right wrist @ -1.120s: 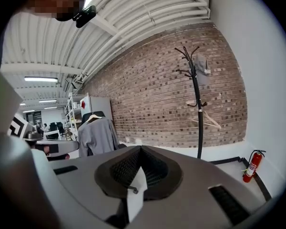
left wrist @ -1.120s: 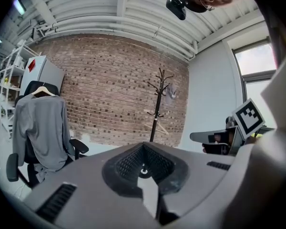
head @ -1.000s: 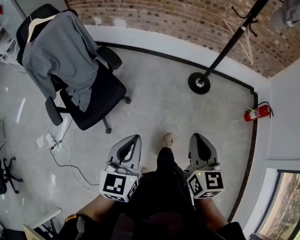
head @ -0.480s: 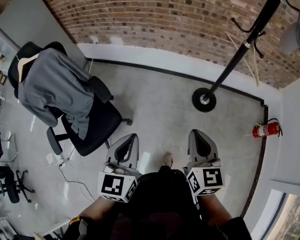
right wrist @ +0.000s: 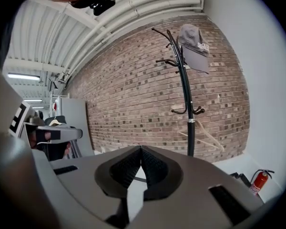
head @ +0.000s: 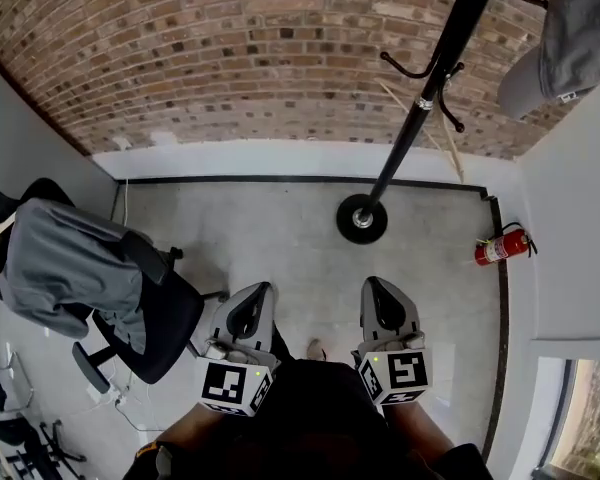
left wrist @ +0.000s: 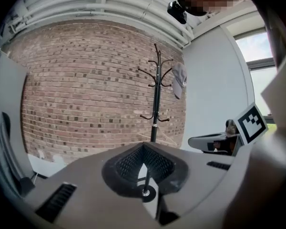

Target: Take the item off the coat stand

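A black coat stand (head: 420, 103) rises from a round base (head: 362, 218) by the brick wall. A grey cap (head: 565, 43) hangs on an upper hook at the far right; it also shows as the cap (right wrist: 195, 46) and the small cap (left wrist: 179, 80). A bare wooden hanger (head: 420, 118) hangs lower on the pole. My left gripper (head: 248, 311) and right gripper (head: 380, 306) are held low in front of the person, well short of the stand. Both have their jaws together with nothing between them.
A black office chair (head: 130, 318) with a grey garment (head: 60, 278) draped on it stands at the left. A red fire extinguisher (head: 500, 248) lies by the right wall. Cables run on the floor at the lower left. Grey concrete floor lies between me and the stand.
The view has tilted up and swung toward the coat stand, so the cap now looms larger at the top right. The chair has slid to the left edge. Both grippers stay shut.
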A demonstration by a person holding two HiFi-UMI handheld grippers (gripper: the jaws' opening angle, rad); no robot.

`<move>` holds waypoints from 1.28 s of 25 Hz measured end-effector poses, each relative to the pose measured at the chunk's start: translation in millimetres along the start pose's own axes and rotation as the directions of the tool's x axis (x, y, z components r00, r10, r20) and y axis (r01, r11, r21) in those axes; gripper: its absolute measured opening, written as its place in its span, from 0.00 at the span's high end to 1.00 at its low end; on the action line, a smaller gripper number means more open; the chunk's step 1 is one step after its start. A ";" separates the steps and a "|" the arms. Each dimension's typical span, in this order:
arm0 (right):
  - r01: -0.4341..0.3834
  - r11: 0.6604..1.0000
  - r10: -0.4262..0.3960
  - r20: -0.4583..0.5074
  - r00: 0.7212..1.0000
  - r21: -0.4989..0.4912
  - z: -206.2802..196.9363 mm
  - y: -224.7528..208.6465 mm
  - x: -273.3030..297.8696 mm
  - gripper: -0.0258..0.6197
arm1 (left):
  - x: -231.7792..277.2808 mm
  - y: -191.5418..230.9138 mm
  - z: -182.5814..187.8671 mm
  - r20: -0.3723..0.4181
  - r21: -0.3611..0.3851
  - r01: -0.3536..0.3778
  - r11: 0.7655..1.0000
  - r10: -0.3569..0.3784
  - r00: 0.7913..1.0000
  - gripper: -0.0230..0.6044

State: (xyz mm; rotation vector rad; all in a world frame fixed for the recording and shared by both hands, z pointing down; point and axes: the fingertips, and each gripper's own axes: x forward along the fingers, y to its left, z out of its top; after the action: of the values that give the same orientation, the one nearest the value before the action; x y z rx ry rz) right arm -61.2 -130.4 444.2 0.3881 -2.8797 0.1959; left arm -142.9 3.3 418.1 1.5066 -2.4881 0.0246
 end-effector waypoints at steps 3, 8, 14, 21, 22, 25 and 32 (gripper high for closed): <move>0.103 0.995 -0.103 -0.001 0.995 0.007 1.9 -20.6 18.4 0.94 | 48.9 5.3 6.9 0.007 0.018 0.111 0.994 -0.111 0.994 0.92; 0.332 0.943 -0.333 0.036 0.942 0.018 39.1 -60.1 51.7 0.94 | 133.1 16.9 47.3 0.030 0.056 0.309 0.949 -0.311 0.950 0.92; 0.575 0.818 -0.574 0.131 0.808 0.038 109.6 -102.3 78.0 0.94 | 197.6 43.7 94.9 0.038 0.100 0.475 0.874 -0.480 0.876 0.92; 0.839 0.544 -0.812 0.259 0.523 0.015 177.8 -152.0 67.7 0.90 | 244.7 73.2 109.0 0.008 0.112 0.586 0.802 -0.590 0.807 0.92; 0.855 0.518 -0.822 0.274 0.499 -0.001 187.4 -158.1 69.1 0.83 | 249.9 75.8 109.4 0.002 0.110 0.591 0.799 -0.595 0.804 0.92; 0.902 0.428 -0.851 0.308 0.425 -0.060 212.4 -176.0 71.3 0.74 | 261.7 75.9 112.2 -0.010 0.115 0.613 0.781 -0.617 0.787 0.92; 0.957 0.269 -0.885 0.366 0.289 -0.106 251.6 -225.1 76.1 0.62 | 264.9 67.4 121.3 -0.024 0.125 0.631 0.766 -0.633 0.773 0.92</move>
State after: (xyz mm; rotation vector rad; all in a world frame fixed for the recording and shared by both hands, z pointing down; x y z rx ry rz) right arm -122.8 -404.9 242.6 2.0569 -2.2145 -0.5579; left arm -342.4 -212.2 361.7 2.3349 -1.8813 0.0525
